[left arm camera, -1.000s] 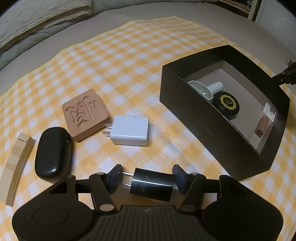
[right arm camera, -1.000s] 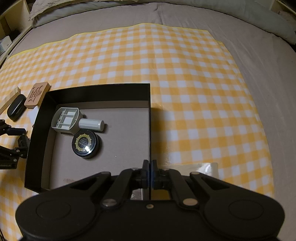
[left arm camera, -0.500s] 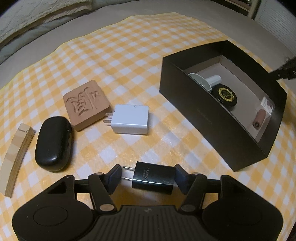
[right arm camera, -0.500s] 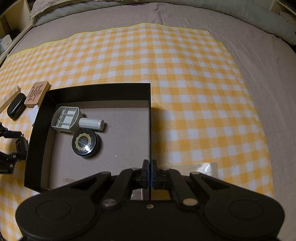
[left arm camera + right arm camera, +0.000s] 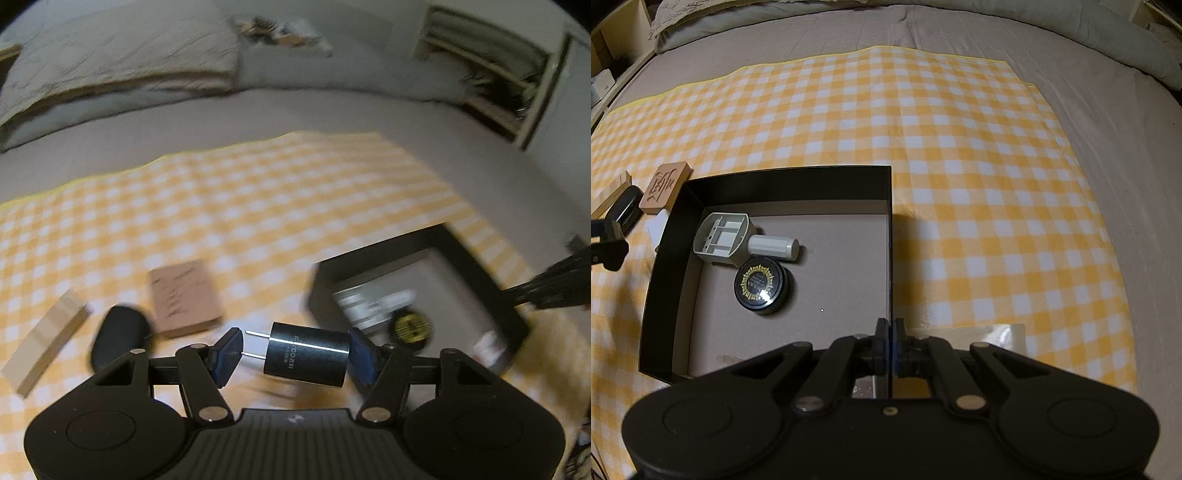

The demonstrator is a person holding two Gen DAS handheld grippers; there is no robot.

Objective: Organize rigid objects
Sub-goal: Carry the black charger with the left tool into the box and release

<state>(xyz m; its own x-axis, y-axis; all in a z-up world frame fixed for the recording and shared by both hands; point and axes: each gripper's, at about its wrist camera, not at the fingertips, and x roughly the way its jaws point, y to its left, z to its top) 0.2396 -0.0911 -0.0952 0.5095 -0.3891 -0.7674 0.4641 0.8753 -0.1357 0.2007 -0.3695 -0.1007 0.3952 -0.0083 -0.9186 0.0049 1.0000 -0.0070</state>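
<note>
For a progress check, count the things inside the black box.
2 in view: a grey plastic holder in the far-left corner, a round black tin just before it. The right gripper covers part of the box; more may lie there.

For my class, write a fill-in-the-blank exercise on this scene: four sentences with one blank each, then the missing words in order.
1. The left gripper holds a black ____ with two metal prongs.
2. The right gripper is shut on the wall of the black ____.
3. The round black tin with the gold pattern lies ____ the box.
4. The checked cloth is white and ____.

Missing words: charger; box; inside; yellow
</note>
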